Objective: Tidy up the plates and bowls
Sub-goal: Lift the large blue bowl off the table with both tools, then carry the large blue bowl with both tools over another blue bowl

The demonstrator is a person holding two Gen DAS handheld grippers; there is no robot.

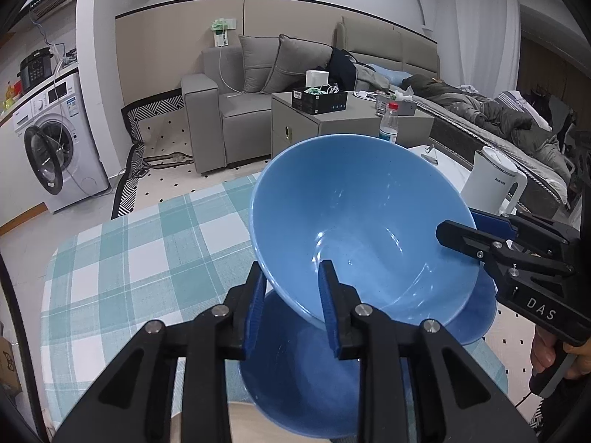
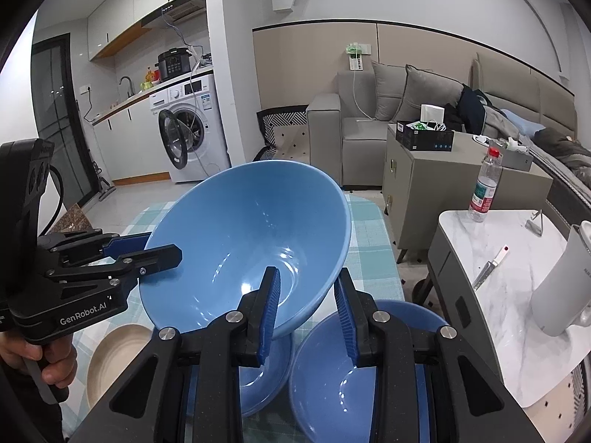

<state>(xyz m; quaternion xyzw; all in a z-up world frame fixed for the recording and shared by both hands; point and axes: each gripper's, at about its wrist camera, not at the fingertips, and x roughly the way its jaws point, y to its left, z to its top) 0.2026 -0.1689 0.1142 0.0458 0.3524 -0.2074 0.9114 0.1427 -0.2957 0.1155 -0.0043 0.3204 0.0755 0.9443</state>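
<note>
A large blue bowl is held tilted above the checked tablecloth, gripped on two sides of its rim. My left gripper is shut on its near rim; in the right wrist view it clamps the bowl's left rim. My right gripper is shut on the bowl's near right rim; in the left wrist view it comes in from the right. Under the bowl lie another blue bowl, a blue bowl on the right, and a blue dish.
A beige bowl sits at the left on the tablecloth. A marble side table holds a white kettle, a water bottle and a knife. A sofa, cabinet and washing machine stand behind.
</note>
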